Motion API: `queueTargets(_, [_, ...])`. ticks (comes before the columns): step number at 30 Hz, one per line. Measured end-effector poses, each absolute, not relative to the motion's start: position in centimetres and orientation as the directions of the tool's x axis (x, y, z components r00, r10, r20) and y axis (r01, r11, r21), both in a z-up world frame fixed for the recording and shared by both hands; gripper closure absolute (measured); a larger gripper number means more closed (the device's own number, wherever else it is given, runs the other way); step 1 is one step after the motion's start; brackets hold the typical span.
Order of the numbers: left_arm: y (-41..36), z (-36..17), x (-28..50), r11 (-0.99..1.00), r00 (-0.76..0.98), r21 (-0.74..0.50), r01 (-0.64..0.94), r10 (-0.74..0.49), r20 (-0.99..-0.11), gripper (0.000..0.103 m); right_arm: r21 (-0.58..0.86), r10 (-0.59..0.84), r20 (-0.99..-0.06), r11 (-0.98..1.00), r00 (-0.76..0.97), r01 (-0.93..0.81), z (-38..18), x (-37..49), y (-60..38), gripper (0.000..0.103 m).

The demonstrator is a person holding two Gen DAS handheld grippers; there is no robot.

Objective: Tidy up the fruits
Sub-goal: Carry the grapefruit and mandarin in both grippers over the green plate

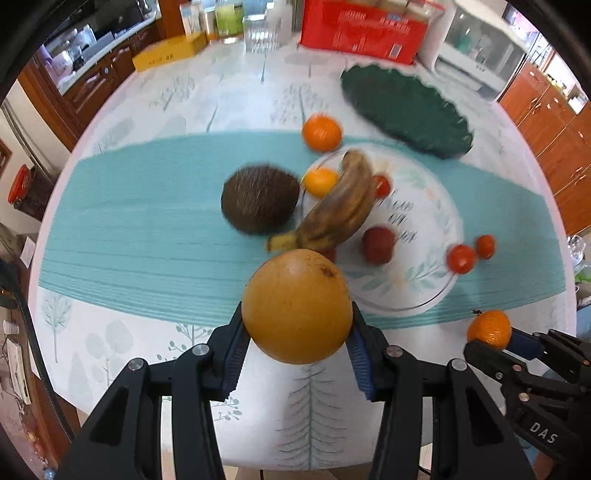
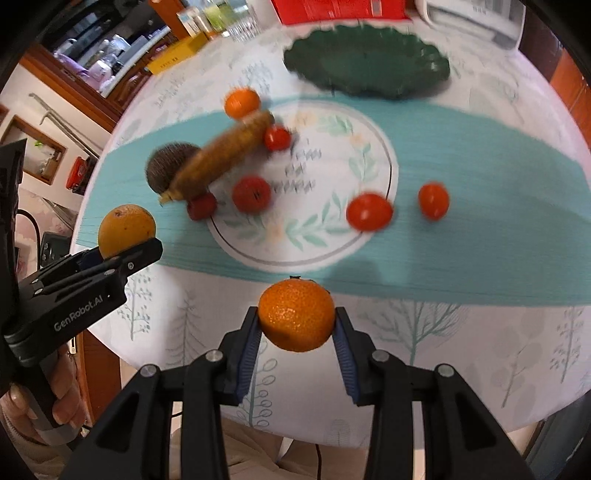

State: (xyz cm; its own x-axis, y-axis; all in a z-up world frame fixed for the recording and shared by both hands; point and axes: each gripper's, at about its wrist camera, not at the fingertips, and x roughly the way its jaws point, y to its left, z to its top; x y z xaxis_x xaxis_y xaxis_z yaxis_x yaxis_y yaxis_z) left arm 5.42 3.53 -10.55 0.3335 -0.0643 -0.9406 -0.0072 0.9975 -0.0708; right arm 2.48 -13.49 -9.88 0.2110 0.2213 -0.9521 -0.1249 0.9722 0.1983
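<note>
Fruits sat mostly mid-table: banana lay across rim of white floral plate, w/ brown coconut just beside it on teal runner; small red fruits on plate & two toward its right side. Left gripper pinched a big yellow-orange fruit above table, pads pressed on both sides. Right gripper clamped a mandarin likewise, off the cloth. Round table wore a white tree-print cloth; wood cabinets around room. Far edge crowded w/ red box, yellow box, clear jar. Empty green leaf-shaped dish sat behind plate. Readable: "GenRobot.AI" on left gripper body in right-wrist view, "DAS" on right one. Near cloth edge & runner's left stretch lay free.
</note>
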Motion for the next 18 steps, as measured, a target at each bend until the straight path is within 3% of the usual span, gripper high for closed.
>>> queueTargets(18, [-1.9,4.4,10.0,0.992,0.525,-0.104,0.069,-0.125,-0.842,0.055,0.202,0.296,-0.798,0.952,0.525,-0.23,7.0,9.1,-17.7,0.064])
